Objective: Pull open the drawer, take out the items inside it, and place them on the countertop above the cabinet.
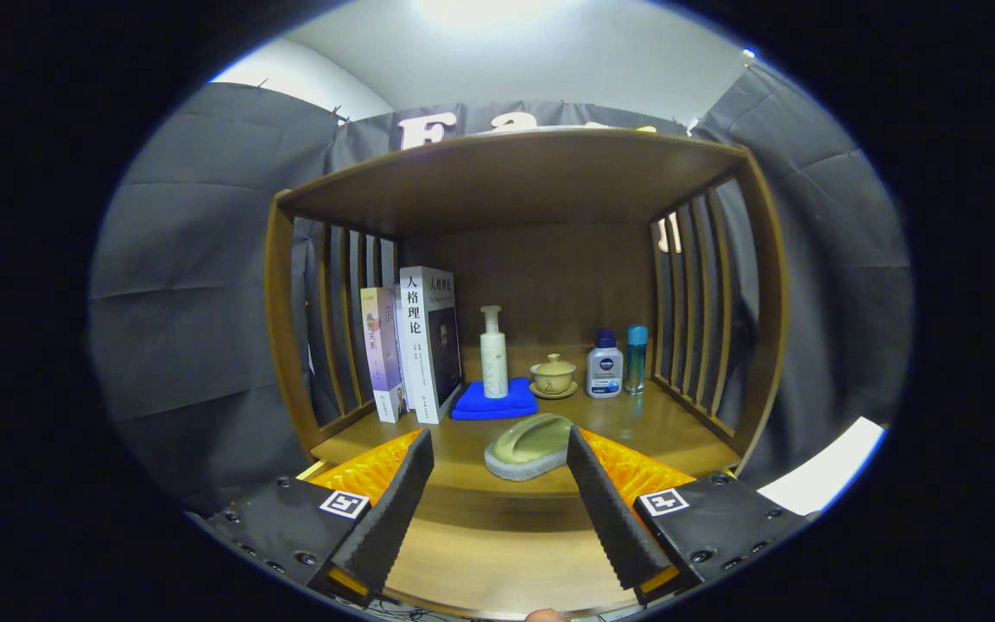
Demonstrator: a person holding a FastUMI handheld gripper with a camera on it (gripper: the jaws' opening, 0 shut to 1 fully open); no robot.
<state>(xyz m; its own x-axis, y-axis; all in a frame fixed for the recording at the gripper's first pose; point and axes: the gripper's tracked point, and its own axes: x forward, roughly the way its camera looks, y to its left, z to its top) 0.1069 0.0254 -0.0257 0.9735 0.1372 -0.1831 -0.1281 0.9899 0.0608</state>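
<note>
A grey-green oval brush with a rounded handle [528, 445] lies on the wooden countertop [662, 432], close to its front edge. My gripper [497, 434] is open, its two fingers spread wide on either side of the brush. The right fingertip [582, 453] overlaps the brush's right end, while the left fingertip [415, 458] stands well apart from it. Below the counter's front edge a lower wooden surface [497, 557] runs under the fingers; I cannot tell whether it belongs to the drawer.
At the back of the counter stand two books [415, 345], a white pump bottle [493, 354] on a folded blue cloth [493, 403], a lidded tea cup on a saucer [554, 376], a white bottle with a blue cap [604, 367] and a teal bottle [636, 358]. Slatted side walls and a top shelf [506, 173] enclose the space.
</note>
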